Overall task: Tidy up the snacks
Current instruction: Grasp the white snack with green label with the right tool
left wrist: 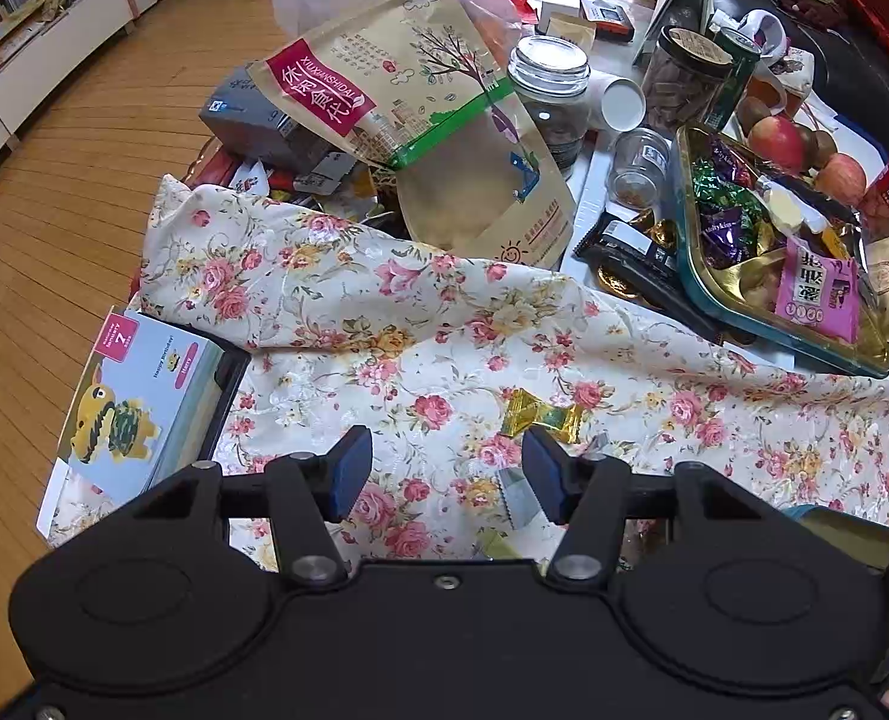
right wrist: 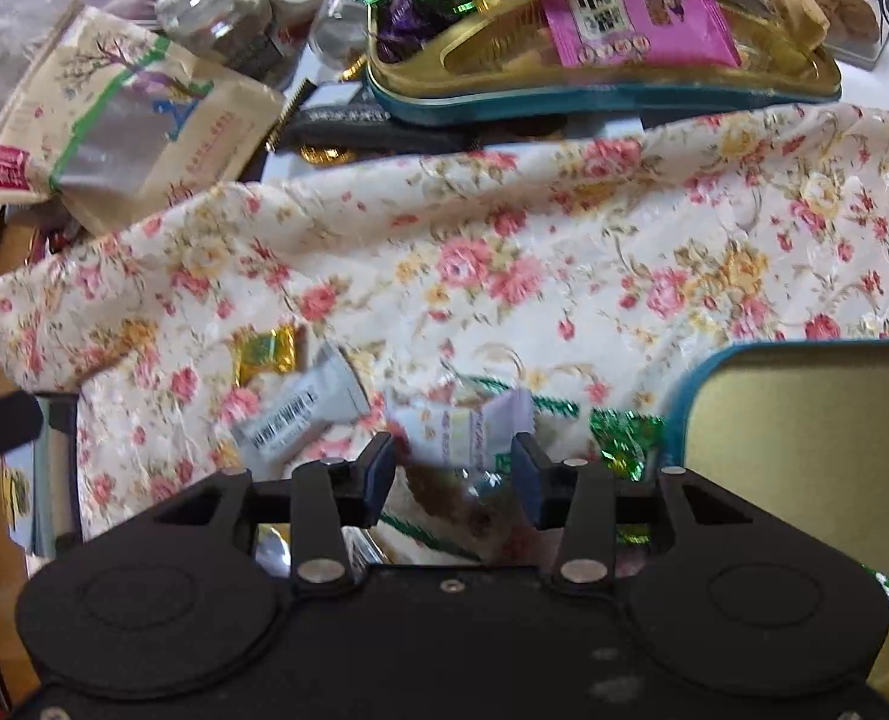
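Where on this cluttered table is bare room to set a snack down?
Free: the floral cloth between the gold-wrapped candy and the teal-rimmed gold tray, and left of that candy toward the cartoon-printed box. Crowded: behind the cloth's ridge, around the kraft paper snack pouch and glass jars.

A cream cloth (left wrist: 444,324) printed with pink and yellow roses covers the table, a gold-wrapped candy (left wrist: 540,417) lying on it. Behind, a kraft-brown pouch (left wrist: 408,90) carries a red label and a green strip. The tray (left wrist: 792,348) — teal outside, gold inside — holds purple and green foil sweets (left wrist: 726,204) and a magenta packet (left wrist: 816,288). Two red apples (left wrist: 777,141) sit beyond. A pale box (left wrist: 138,396) shows a yellow cartoon figure. Both grippers — left (left wrist: 447,468) and right (right wrist: 453,468) — are black with blue pads.
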